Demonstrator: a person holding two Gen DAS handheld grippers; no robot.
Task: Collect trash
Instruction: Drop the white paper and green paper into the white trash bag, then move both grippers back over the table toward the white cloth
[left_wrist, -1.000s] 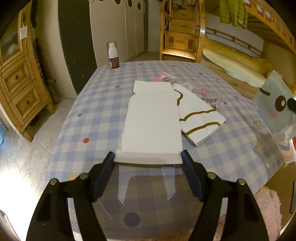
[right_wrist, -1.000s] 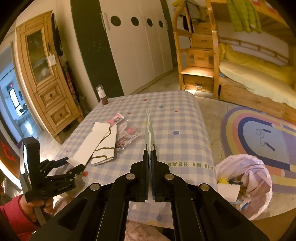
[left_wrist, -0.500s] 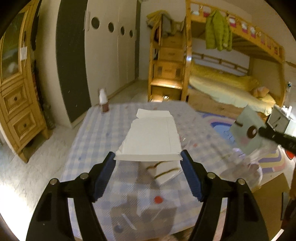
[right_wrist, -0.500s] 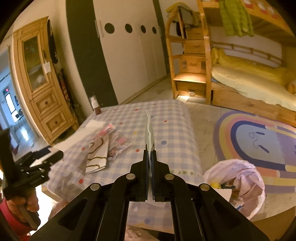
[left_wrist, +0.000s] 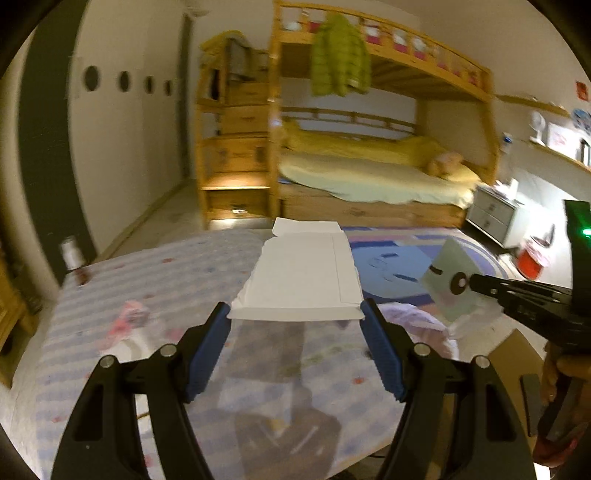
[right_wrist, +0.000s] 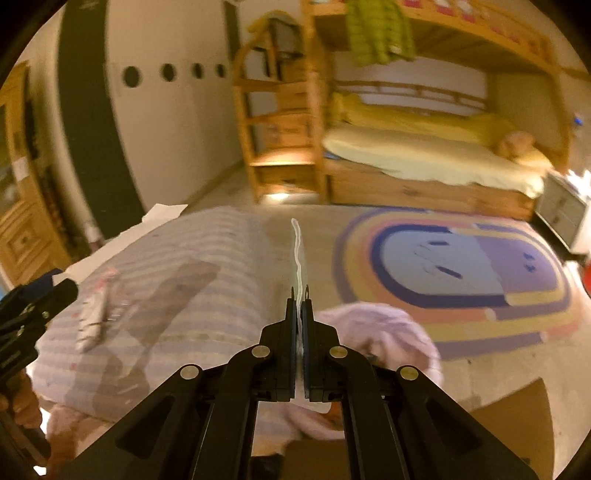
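My left gripper (left_wrist: 295, 325) is shut on a flat white envelope (left_wrist: 303, 277) and holds it level in the air above the checkered table (left_wrist: 166, 273). My right gripper (right_wrist: 300, 299) is shut on a thin pale green packet, seen edge-on (right_wrist: 297, 251) in its own view and as a green square with a dark dot (left_wrist: 448, 284) in the left wrist view. A pink trash bag (right_wrist: 373, 328) lies below the right gripper beside the table. A white and brown wrapper (right_wrist: 90, 325) and a pink packet (left_wrist: 131, 314) lie on the table.
A small brown bottle (left_wrist: 74, 258) stands at the table's far left corner. A round rainbow rug (right_wrist: 461, 269) covers the floor to the right. A wooden bunk bed (left_wrist: 369, 166) stands behind. A wooden cabinet (right_wrist: 22, 221) is at the left.
My left gripper has lifted the white envelope off the table and swung right toward the trash bag. My right gripper has swung right with the green packet, over the bag.
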